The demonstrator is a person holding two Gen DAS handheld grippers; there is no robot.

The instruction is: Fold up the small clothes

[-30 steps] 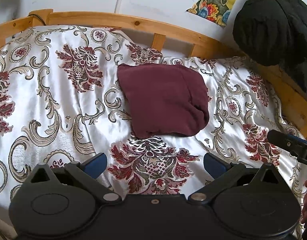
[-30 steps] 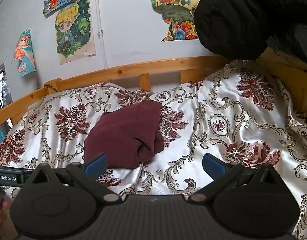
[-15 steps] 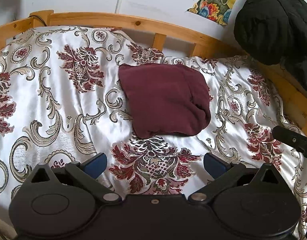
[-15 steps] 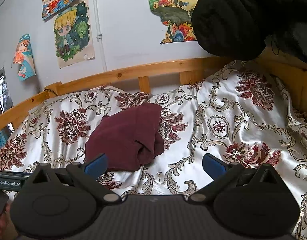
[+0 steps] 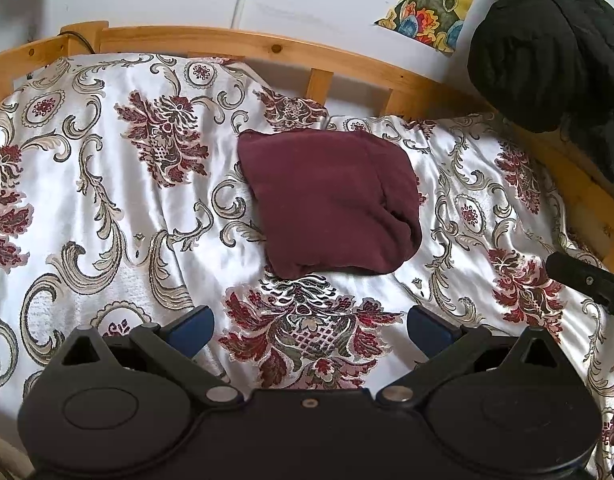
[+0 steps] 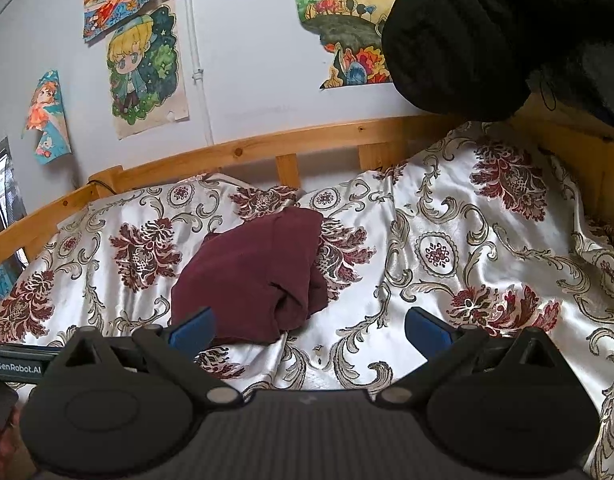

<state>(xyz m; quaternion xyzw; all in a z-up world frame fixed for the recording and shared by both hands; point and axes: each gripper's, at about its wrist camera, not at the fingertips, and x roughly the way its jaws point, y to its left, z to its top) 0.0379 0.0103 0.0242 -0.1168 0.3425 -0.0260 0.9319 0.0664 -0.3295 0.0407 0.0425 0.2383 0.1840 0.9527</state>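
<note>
- The left gripper (image 5: 307, 330) has its jaws spread wide and holds nothing; its blue fingertips (image 5: 191, 328) hang above the bedspread (image 5: 107, 208), short of the garment
- The right gripper (image 6: 307, 328) is likewise released and empty, with the bedspread's pattern showing in the gap between its fingers; its left fingertip overlaps the near corner of the garment in the picture, but whether it touches the cloth cannot be told
- In the left wrist view the tip of the right tool pokes in at the right edge, apart from the garment
- The maroon garment (image 5: 331, 204) lies near the middle of the bed, folded into a compact, roughly square bundle with a rounded, thicker edge on its right side
- Judging by that shape, the folding of this piece looks finished or almost so; at most a bit of squaring up of the bulgy edge would remain, and no other small clothes waiting to be folded are in sight
- No basket, box or drawer shows anywhere, so nothing is held in a container; only a wooden bed rail (image 5: 267, 46) and a dark coat (image 6: 487, 32) hanging at the right
</note>
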